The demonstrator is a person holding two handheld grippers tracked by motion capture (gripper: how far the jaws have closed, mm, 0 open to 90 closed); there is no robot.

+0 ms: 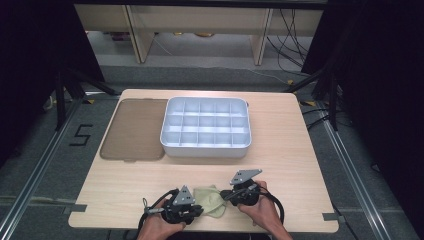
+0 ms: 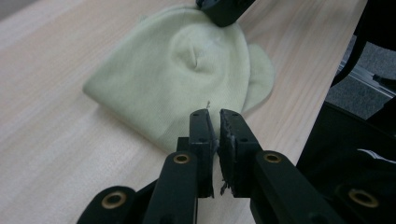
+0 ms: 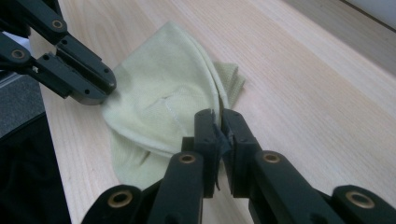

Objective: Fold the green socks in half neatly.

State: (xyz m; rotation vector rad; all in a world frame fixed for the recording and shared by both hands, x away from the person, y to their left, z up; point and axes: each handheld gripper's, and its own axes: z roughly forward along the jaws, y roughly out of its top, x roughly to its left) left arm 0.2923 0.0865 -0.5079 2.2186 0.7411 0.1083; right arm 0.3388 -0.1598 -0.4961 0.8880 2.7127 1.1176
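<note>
A pale yellow-green folded cloth [image 1: 212,199] lies near the table's front edge, between my two grippers. The left gripper [image 1: 200,210] comes at it from the left. In the left gripper view its jaws [image 2: 214,114] are shut on the near edge of the cloth [image 2: 187,70]. The right gripper [image 1: 225,196] comes from the right. In the right gripper view its jaws [image 3: 217,114] are pinched on the edge of the cloth [image 3: 163,93], and the left gripper [image 3: 95,91] bites the opposite edge. A hand holds each gripper.
A white tray [image 1: 205,150] divided into several empty compartments stands at the table's middle back. A flat brown lid [image 1: 134,130] lies beside it on the left. The front edge of the wooden table [image 1: 300,165] runs just under the hands.
</note>
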